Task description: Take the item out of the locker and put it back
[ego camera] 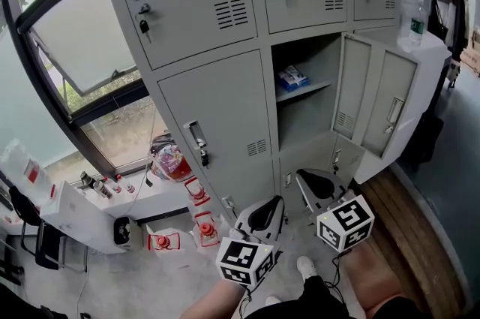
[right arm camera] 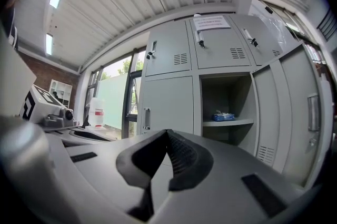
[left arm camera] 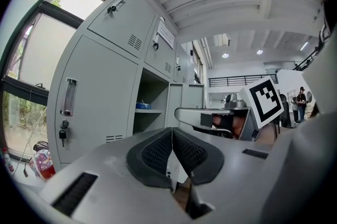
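A small blue packet (ego camera: 291, 77) lies on the shelf of the open locker (ego camera: 307, 96); the same packet (right arm camera: 224, 116) shows in the right gripper view and, small, as the packet (left arm camera: 142, 105) in the left gripper view. The locker door (ego camera: 384, 106) stands swung out to the right. My left gripper (ego camera: 268, 218) hangs low in front of the lockers, jaws shut with nothing between them. To its right my right gripper (ego camera: 319, 186) is also shut and empty. Both are well below and short of the shelf.
Closed grey lockers (ego camera: 217, 115) surround the open one, some with keys in their locks. Red items (ego camera: 196, 194) and a bag (ego camera: 171, 164) sit on the floor at the left by a window (ego camera: 82, 40). A wooden strip (ego camera: 409, 227) runs along the floor at the right.
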`<state>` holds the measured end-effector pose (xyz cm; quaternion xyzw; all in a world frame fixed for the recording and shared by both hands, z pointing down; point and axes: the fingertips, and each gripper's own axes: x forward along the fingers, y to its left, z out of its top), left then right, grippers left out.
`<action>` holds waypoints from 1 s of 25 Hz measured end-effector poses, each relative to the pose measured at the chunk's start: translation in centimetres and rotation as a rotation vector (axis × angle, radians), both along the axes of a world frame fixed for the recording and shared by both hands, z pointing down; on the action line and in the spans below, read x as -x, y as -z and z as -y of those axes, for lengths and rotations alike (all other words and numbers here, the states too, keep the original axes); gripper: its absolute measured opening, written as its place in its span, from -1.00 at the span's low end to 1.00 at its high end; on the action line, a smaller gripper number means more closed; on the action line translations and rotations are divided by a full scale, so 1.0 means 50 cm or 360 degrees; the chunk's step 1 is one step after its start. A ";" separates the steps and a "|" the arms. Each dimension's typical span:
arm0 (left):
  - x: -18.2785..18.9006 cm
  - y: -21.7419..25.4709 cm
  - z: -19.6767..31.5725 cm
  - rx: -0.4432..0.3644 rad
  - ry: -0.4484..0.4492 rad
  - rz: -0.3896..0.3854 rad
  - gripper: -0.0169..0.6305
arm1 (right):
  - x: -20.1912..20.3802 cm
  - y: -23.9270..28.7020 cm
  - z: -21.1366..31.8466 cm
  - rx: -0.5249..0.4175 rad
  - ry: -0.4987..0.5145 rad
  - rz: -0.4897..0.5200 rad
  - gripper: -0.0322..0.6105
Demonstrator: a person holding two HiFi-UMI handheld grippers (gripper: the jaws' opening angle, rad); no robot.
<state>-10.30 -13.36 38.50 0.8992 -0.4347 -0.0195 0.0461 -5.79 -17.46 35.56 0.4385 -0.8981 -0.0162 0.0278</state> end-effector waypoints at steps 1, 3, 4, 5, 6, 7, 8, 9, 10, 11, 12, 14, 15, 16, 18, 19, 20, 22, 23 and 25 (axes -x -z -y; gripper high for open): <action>-0.004 0.002 0.008 -0.0004 0.0005 0.0002 -0.89 | -0.003 0.003 0.011 -0.0005 0.0004 0.0002 -0.74; -0.011 0.006 0.027 -0.0010 0.0018 0.0005 -0.89 | -0.010 0.009 0.033 -0.0011 0.0012 0.0007 -0.74; -0.015 0.008 0.036 -0.0011 0.0024 0.0005 -0.89 | -0.014 0.011 0.044 -0.0013 0.0016 0.0010 -0.74; -0.020 0.010 0.047 -0.0011 0.0030 0.0004 -0.89 | -0.018 0.013 0.056 -0.0013 0.0020 0.0012 -0.74; -0.024 0.011 0.057 -0.0010 0.0036 0.0003 -0.89 | -0.023 0.015 0.068 -0.0014 0.0024 0.0013 -0.74; -0.030 0.013 0.068 -0.0010 0.0040 0.0001 -0.89 | -0.027 0.017 0.081 -0.0014 0.0027 0.0013 -0.74; -0.036 0.015 0.078 -0.0010 0.0043 0.0000 -0.89 | -0.031 0.019 0.093 -0.0015 0.0031 0.0012 -0.74; -0.042 0.016 0.088 -0.0011 0.0044 -0.0001 -0.89 | -0.035 0.021 0.105 -0.0016 0.0033 0.0010 -0.74; -0.048 0.018 0.098 -0.0013 0.0043 0.0000 -0.89 | -0.040 0.023 0.117 -0.0017 0.0034 0.0009 -0.74; -0.055 0.021 0.108 -0.0015 0.0042 0.0002 -0.89 | -0.044 0.026 0.130 -0.0019 0.0034 0.0008 -0.74; -0.061 0.023 0.119 -0.0018 0.0040 0.0004 -0.89 | -0.049 0.028 0.142 -0.0021 0.0032 0.0007 -0.74; -0.072 0.026 0.138 -0.0020 0.0038 0.0005 -0.89 | -0.058 0.032 0.165 -0.0023 0.0031 0.0007 -0.74; -0.077 0.027 0.148 -0.0020 0.0038 0.0005 -0.89 | -0.062 0.033 0.176 -0.0024 0.0031 0.0006 -0.74; -0.083 0.027 0.158 -0.0020 0.0038 0.0004 -0.89 | -0.067 0.034 0.187 -0.0025 0.0030 0.0004 -0.74; -0.094 0.028 0.178 -0.0021 0.0039 0.0002 -0.89 | -0.076 0.035 0.210 -0.0027 0.0030 0.0001 -0.74; -0.099 0.028 0.187 -0.0021 0.0038 0.0002 -0.89 | -0.081 0.036 0.222 -0.0027 0.0029 0.0002 -0.74; -0.105 0.028 0.196 -0.0021 0.0037 0.0002 -0.89 | -0.086 0.036 0.233 -0.0025 0.0029 0.0002 -0.74; -0.116 0.028 0.214 -0.0020 0.0036 0.0004 -0.89 | -0.095 0.035 0.256 -0.0022 0.0030 0.0003 -0.74; -0.121 0.028 0.223 -0.0020 0.0037 0.0005 -0.89 | -0.099 0.036 0.266 -0.0021 0.0030 0.0003 -0.74; -0.130 0.027 0.240 -0.0018 0.0038 0.0006 -0.89 | -0.107 0.036 0.287 -0.0020 0.0029 0.0005 -0.74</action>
